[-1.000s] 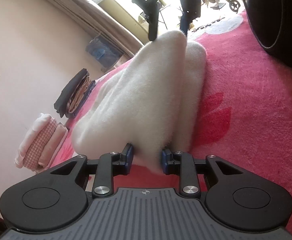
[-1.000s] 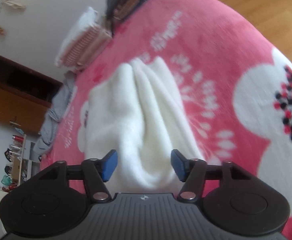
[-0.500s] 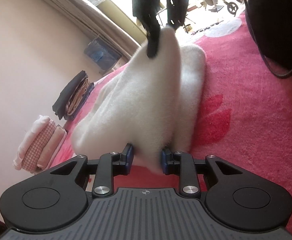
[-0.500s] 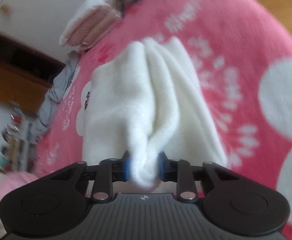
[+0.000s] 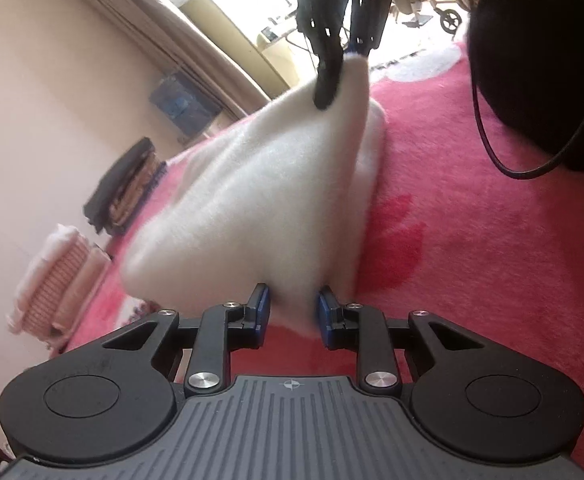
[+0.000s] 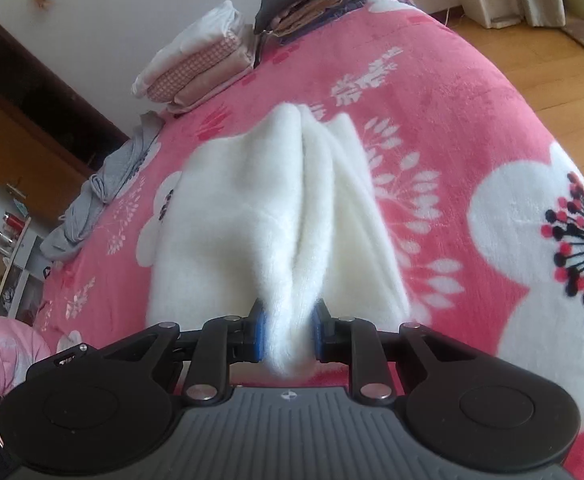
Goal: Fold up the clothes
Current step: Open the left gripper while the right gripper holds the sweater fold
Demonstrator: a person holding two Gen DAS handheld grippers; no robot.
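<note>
Both tongs [image 5: 290, 312] [image 6: 288, 330] clamped on white fleece [image 6: 275, 216].

White fleece garment [image 6: 259, 216]: thick, plush, off-white, no print visible. It lies on my pink floral blanket [image 6: 452, 128], partly lifted into soft lengthwise ridges with folds running between its two ends. One end is bunched and pinched in my right gripper [image 6: 287, 334]; the opposite end [image 5: 251, 208] is pinched in my left gripper [image 5: 289, 314]. The middle sags to the blanket, and a flat layer spreads out beneath the raised folds.
</note>
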